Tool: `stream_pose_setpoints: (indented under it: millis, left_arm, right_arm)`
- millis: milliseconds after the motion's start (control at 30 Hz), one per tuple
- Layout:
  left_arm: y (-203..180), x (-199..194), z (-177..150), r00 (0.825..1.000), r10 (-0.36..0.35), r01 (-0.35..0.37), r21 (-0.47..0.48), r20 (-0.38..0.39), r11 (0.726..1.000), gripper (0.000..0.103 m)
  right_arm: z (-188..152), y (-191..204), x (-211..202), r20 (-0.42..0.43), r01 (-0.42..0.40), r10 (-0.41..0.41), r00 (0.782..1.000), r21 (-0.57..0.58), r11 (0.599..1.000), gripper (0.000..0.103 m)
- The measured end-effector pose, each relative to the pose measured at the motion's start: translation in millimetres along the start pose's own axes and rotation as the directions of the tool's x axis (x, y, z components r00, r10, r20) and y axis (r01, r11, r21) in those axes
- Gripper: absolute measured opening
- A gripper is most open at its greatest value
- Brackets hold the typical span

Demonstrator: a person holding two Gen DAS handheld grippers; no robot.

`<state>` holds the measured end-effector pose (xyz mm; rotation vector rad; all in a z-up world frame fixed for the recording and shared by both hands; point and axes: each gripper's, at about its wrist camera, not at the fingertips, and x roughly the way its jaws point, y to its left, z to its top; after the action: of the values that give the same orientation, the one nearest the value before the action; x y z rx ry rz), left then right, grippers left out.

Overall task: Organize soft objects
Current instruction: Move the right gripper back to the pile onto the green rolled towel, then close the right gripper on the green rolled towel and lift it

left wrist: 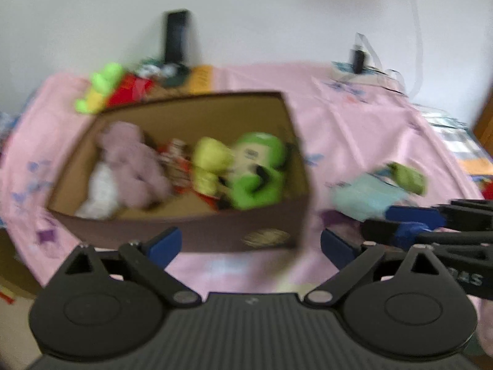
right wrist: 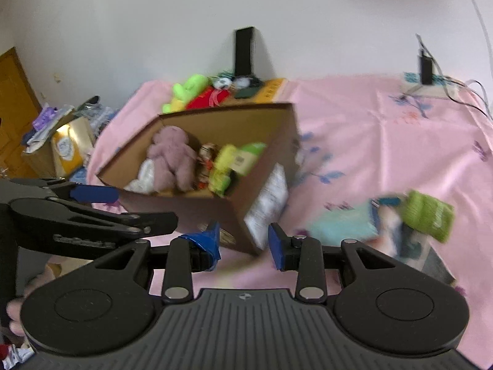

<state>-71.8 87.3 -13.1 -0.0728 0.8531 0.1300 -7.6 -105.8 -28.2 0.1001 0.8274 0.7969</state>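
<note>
Pink sheet (right wrist: 354, 141) spread wide, bare right of cardboard box (left wrist: 197, 231). Plush toys (left wrist: 255, 172) inside box, just ahead of left gripper (left wrist: 251, 243), spread empty. Right gripper (right wrist: 243, 243) parted, empty, beside box corner; green pouch (right wrist: 428, 215) off right.

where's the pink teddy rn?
Both wrist views show the pink teddy inside the cardboard box, toward its left end, beside a white plush.
</note>
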Motion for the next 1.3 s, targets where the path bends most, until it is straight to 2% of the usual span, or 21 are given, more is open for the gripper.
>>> stream_pose_setpoints:
  millis: [167, 367, 533, 633, 700, 800, 833, 933, 1000, 1100, 1200, 1300]
  left_arm:
    - [-44.6, 17.1, -9.8, 0.992, -0.12, 0.122, 0.086, -0.035, 0.989, 0.097]
    - [-85.4, 39.6, -4.3, 0.977, -0.21, 0.214, 0.152, -0.044, 0.965, 0.097]
    - [-102.0, 46.9, 18.4, 0.952, -0.306, 0.302, 0.151, 0.002, 0.941, 0.097]
    - [-113.7, 55.3, 37.5, 0.935, -0.351, 0.339, 0.179, 0.044, 0.924, 0.085]
    - [-122.9, 64.7, 48.6, 0.92, -0.387, 0.369, 0.201, 0.057, 0.907, 0.083]
    - [-137.7, 87.0, 59.7, 0.896, -0.444, 0.431, 0.223, 0.013, 0.875, 0.074]
    - [-143.0, 94.8, 61.6, 0.89, -0.455, 0.445, 0.225, -0.007, 0.867, 0.068]
    - [-155.8, 122.5, 64.9, 0.884, -0.461, 0.467, 0.215, -0.078, 0.858, 0.061]
    - [-160.7, 138.1, 65.5, 0.88, -0.461, 0.476, 0.198, -0.116, 0.857, 0.061]
    - [-167.2, 150.7, 66.7, 0.882, -0.452, 0.471, 0.199, -0.134, 0.859, 0.062]
    - [-171.6, 161.3, 67.6, 0.885, -0.441, 0.463, 0.192, -0.148, 0.865, 0.063]
    - [-175.4, 168.4, 67.1, 0.881, -0.445, 0.47, 0.191, -0.162, 0.862, 0.05]
  right_arm:
    - [-20.5, -42.7, -7.3, -0.03, 0.043, -0.04, 0.999, 0.099, 0.994, 0.018]
    - [-34.4, -87.4, -19.2, -0.042, 0.087, -0.079, 0.996, 0.224, 0.971, 0.018]
    - [-34.8, -130.2, -31.0, -0.004, 0.097, -0.104, 0.995, 0.377, 0.921, 0.018]
    - [-30.0, -159.7, -31.5, 0.013, 0.131, -0.154, 0.988, 0.449, 0.884, 0.018]
    - [-27.3, -180.5, -29.6, 0.019, 0.131, -0.163, 0.986, 0.509, 0.851, 0.018]
    - [-23.2, -207.6, -23.0, 0.017, 0.109, -0.147, 0.989, 0.586, 0.803, 0.019]
    - [-20.8, -214.6, -19.0, 0.009, 0.11, -0.143, 0.99, 0.594, 0.797, 0.019]
    - [-15.2, -229.7, -8.7, -0.005, 0.101, -0.124, 0.992, 0.617, 0.78, 0.019]
    - [-15.0, -238.0, -2.7, -0.01, 0.08, -0.096, 0.995, 0.636, 0.767, 0.019]
    - [-14.3, -244.3, 5.5, -0.02, 0.056, -0.057, 0.998, 0.65, 0.758, 0.019]
    - [-13.7, -246.3, 12.3, -0.034, 0.05, -0.037, 0.999, 0.642, 0.765, 0.019]
    - [-13.3, -250.4, 18.0, -0.032, 0.033, -0.016, 0.999, 0.649, 0.76, 0.016]
